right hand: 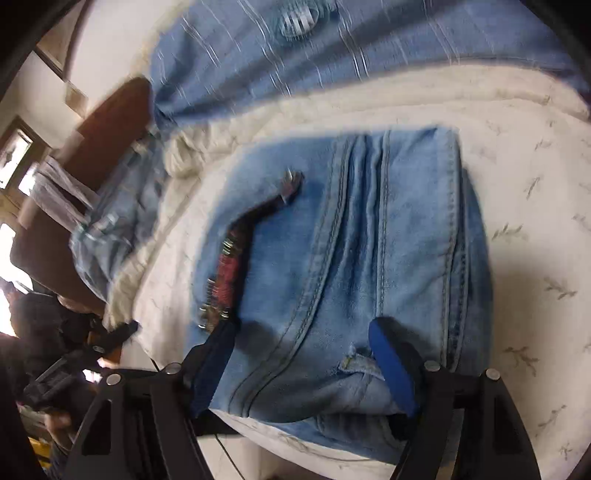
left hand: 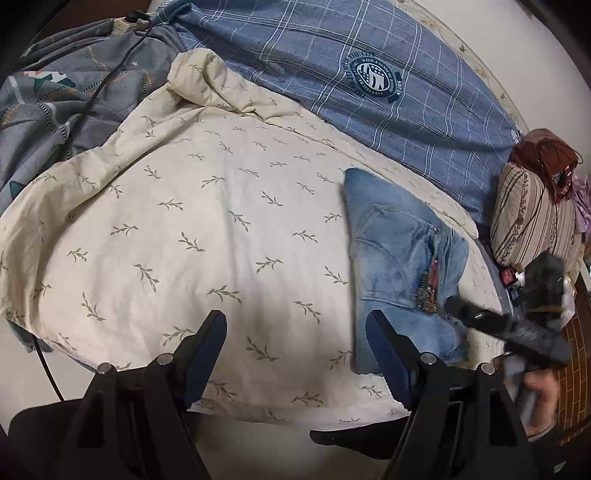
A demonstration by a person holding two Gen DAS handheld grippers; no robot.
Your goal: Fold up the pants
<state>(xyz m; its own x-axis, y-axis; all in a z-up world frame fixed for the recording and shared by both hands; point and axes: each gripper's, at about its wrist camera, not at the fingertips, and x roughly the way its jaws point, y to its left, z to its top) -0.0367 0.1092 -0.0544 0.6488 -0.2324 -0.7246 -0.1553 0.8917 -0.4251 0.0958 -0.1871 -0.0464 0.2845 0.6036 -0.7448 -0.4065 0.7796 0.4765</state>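
Light blue jeans [left hand: 399, 258] lie folded into a compact bundle on the cream leaf-print duvet [left hand: 207, 221], at the right of the left wrist view. My left gripper [left hand: 295, 325] is open and empty above the duvet, left of the jeans. In the right wrist view the jeans [right hand: 351, 240] fill the middle, with a red patterned patch [right hand: 227, 273] showing at a pocket. My right gripper [right hand: 301, 339] is open, its fingers spread just above the bundle's near edge. The right gripper also shows in the left wrist view [left hand: 517, 325], blurred.
A blue plaid blanket [left hand: 369, 92] lies behind the jeans. A grey patterned blanket [left hand: 66, 99] with a black cable and power strip [left hand: 131, 25] is at the far left. A striped pillow [left hand: 532, 218] sits at the right. The bed edge is close to me.
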